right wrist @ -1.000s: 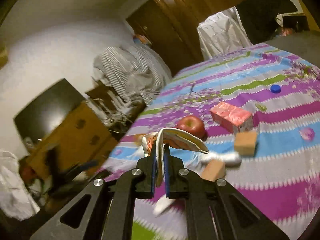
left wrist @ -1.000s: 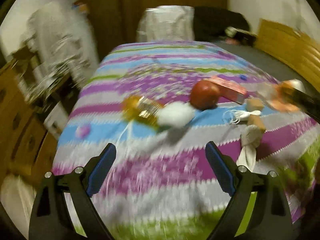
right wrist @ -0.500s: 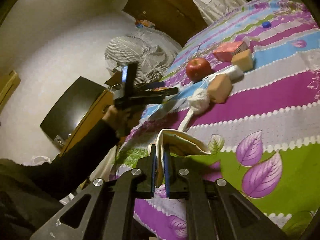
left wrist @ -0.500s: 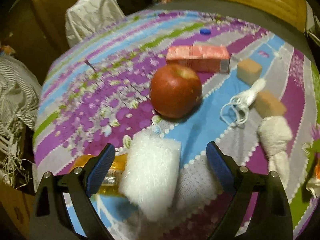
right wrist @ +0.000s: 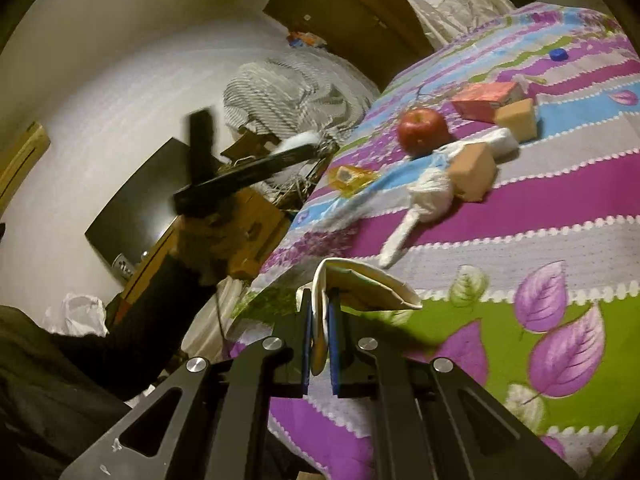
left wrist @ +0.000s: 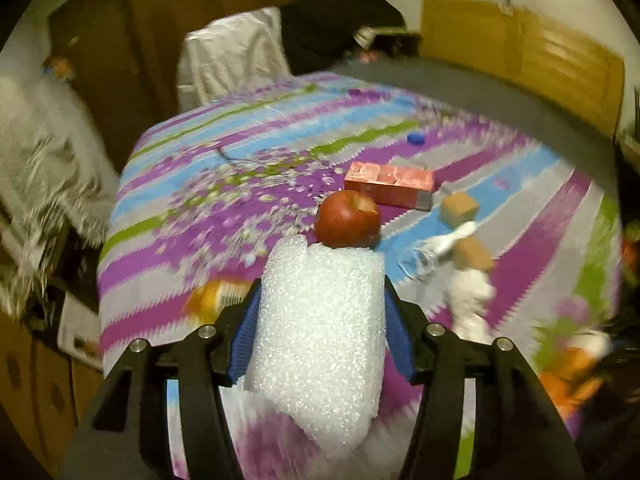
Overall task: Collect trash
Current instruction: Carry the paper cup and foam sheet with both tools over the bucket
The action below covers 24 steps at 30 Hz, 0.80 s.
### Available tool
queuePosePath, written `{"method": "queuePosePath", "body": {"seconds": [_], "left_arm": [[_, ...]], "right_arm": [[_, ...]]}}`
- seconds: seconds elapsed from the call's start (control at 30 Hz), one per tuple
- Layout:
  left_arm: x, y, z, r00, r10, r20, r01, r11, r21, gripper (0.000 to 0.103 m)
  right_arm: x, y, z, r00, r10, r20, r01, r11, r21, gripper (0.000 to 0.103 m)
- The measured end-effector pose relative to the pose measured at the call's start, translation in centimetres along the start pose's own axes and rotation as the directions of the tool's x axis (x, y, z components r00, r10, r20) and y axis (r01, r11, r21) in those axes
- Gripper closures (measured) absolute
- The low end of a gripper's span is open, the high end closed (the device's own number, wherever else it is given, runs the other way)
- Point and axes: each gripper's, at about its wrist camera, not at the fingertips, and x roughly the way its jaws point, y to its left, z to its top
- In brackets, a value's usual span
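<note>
Clamped between the blue pads of the left gripper [left wrist: 322, 316] is a piece of white bubble wrap [left wrist: 320, 328], held clear of the striped bedspread [left wrist: 192, 216]. The wrap is seen as a thick, roughly rectangular wad with a pebbled, translucent surface; its upper edge is uneven, higher at the left corner, and its lower end hangs down past the pads towards the camera. Behind its top edge a red apple [left wrist: 347, 218] is partly hidden. Further back on the bedspread a pink carton [left wrist: 390, 184], two tan blocks [left wrist: 460, 208], a white cloth bundle [left wrist: 470, 292] and a blue bottle cap [left wrist: 416, 139] are seen, with an orange wrapper [left wrist: 216, 294] lying blurred to the left of the gripper.

The right gripper [right wrist: 322, 320] is closed on the rim of a cream cloth bag [right wrist: 360, 284], which is held at the near end of the bed over the green leaf-patterned band. In the right wrist view the left gripper [right wrist: 248, 168] is seen raised beside the bed, blurred, with a white scrap at its tip.

Half a second ago the left jaws were spread wide around the bubble wrap, which lay flat on the bedspread beside the orange wrapper; the wrap has since been gripped and lifted. The bag has been kept pinched by the right gripper throughout.
</note>
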Motion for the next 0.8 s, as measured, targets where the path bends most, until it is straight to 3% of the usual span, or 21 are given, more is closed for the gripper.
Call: {"method": "queuePosePath", "body": {"seconds": [0.17,0.23,0.33,0.47,0.53,0.6,0.7,0.8], "left_arm": [[-5.8,-0.1,-6.9,0.99,0.119,-0.08,-0.127,0.987,-0.098,0.049],[-6.7,-0.1,-9.8,0.975,0.181,-0.13,-0.199,0.97,-0.138,0.049],[-5.7,-0.3,-13.7,0.939,0.263,-0.221,-0.305,0.934,-0.185,0.049],[-3.4,-0.8,-16.7,0.899,0.341,-0.276,-0.397,0.9,-0.18,0.047],[-3.3,-0.9,-17.6,0.902,0.361,-0.237,-0.408,0.892,-0.194,0.042],[-4.1,-0.4,-18.0,0.921,0.339,-0.194,-0.378,0.897,-0.228,0.024],[-5.3,0.4,-18.3,0.948,0.273,-0.161,-0.311,0.903,-0.298,0.022],[-6.7,0.8,-18.9,0.962,0.247,-0.115,-0.272,0.906,-0.324,0.017]], "right_arm": [[1.1,1.4,-0.4,0.999,0.002,-0.032,-0.003,0.999,-0.034,0.095],[1.5,1.9,-0.7,0.999,-0.022,-0.038,0.02,0.998,-0.055,0.095],[2.5,2.2,-1.4,0.996,-0.084,-0.037,0.081,0.994,-0.079,0.095],[4.5,1.6,-2.9,0.988,-0.134,-0.072,0.128,0.988,-0.081,0.094],[5.2,1.5,-3.6,0.985,-0.147,-0.087,0.141,0.987,-0.079,0.092],[5.7,1.6,-3.8,0.982,-0.161,-0.095,0.153,0.985,-0.081,0.091],[5.9,1.8,-4.0,0.982,-0.16,-0.096,0.153,0.985,-0.078,0.081],[5.9,1.7,-3.8,0.985,-0.147,-0.092,0.142,0.988,-0.064,0.075]]}}
